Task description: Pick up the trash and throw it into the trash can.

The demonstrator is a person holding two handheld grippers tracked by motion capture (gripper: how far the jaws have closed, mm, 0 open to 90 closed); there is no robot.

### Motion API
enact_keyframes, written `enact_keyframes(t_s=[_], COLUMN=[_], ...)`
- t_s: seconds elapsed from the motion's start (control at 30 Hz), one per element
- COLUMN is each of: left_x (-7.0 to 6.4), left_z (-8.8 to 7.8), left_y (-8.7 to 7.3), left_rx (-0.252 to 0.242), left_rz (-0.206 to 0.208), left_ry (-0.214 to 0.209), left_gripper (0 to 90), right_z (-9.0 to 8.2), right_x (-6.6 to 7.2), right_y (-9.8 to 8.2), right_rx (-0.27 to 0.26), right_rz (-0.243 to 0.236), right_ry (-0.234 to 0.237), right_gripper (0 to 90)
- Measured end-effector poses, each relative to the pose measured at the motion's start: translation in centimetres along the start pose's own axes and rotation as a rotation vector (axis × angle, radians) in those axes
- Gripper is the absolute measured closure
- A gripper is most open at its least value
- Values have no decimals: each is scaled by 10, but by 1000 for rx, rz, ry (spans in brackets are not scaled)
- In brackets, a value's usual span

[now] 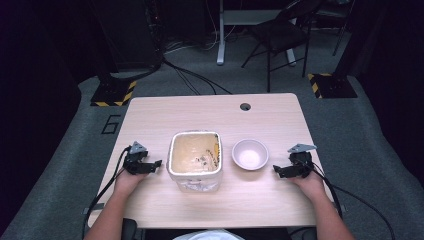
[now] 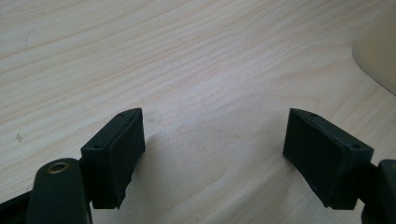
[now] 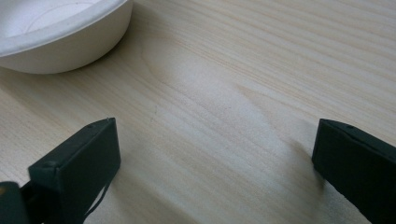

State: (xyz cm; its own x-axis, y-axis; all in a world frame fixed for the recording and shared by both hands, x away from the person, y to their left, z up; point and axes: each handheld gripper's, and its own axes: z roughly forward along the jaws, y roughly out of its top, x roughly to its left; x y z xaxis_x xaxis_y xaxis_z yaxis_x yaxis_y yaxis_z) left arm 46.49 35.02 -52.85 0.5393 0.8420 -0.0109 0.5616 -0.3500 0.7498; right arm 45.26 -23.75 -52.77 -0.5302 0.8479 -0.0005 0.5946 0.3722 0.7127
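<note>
- A pale wooden table (image 1: 150,115) is seen from above; a cable hole (image 1: 245,106) is noted near its far edge, toward 12 o'clock.
- A square-mouthed white tub (image 1: 195,161) is set at the table's centre, upright; its inside is coated tan, with small dark and yellow bits at the right inner wall. What they are cannot be told.
- A small white bowl (image 1: 250,154) is placed just beside the tub, at its 3 o'clock, apart from it and upright. Its rim and wall are also caught at 10 o'clock in the right gripper view (image 3: 60,37).
- The left gripper (image 1: 155,165) is held at the tub's 9 o'clock, near it but not touching, jaws pointed toward it. Its jaws are spread wide over bare wood, nothing between them (image 2: 212,149); a pale curved edge, likely the tub, is glimpsed at 2 o'clock in that view.
- The right gripper (image 1: 276,171) is held at the bowl's 4 o'clock, near, not touching. Its jaws are likewise parted wide, with bare table between (image 3: 215,163).
- Both grippers are rested low at the table surface, each in a hand entering from 6 o'clock.
- A black folding chair (image 1: 280,32) is noted on the floor beyond the table, toward 1 o'clock.
</note>
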Motion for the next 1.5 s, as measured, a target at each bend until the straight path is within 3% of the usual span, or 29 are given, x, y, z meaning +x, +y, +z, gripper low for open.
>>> enact_keyframes(t_s=[0.1, 0.5, 0.77, 0.87, 1.0, 1.37, 1.5], left_x=[0, 0, 0, 0, 0, 0, 0], left_z=[0, 0, 1, 1, 1, 1, 1], left_y=[0, 0, 1, 1, 1, 1, 1], left_rx=[0, -2, -1, 0, -1, 0, 0], left_rz=[0, -3, -5, -7, -6, -7, -7], left_ry=[0, 3, 3, 4, 5, 6, 6], left_gripper=[205, 205, 205, 205, 205, 205, 204], right_z=[-2, -9, -10, -15, -23, -43, -47], right_x=[0, -1, -3, -5, -6, 4, 7], right_y=[0, 1, 2, 4, 10, 28, 33], right_rx=[-7, 2, 13, 11, 4, -35, -52], right_rz=[9, 12, 19, 67, 90, 73, 85], right_ry=[-8, -4, -11, -14, -25, -38, -21], right_gripper=[108, 288, 318, 368, 406, 437, 450])
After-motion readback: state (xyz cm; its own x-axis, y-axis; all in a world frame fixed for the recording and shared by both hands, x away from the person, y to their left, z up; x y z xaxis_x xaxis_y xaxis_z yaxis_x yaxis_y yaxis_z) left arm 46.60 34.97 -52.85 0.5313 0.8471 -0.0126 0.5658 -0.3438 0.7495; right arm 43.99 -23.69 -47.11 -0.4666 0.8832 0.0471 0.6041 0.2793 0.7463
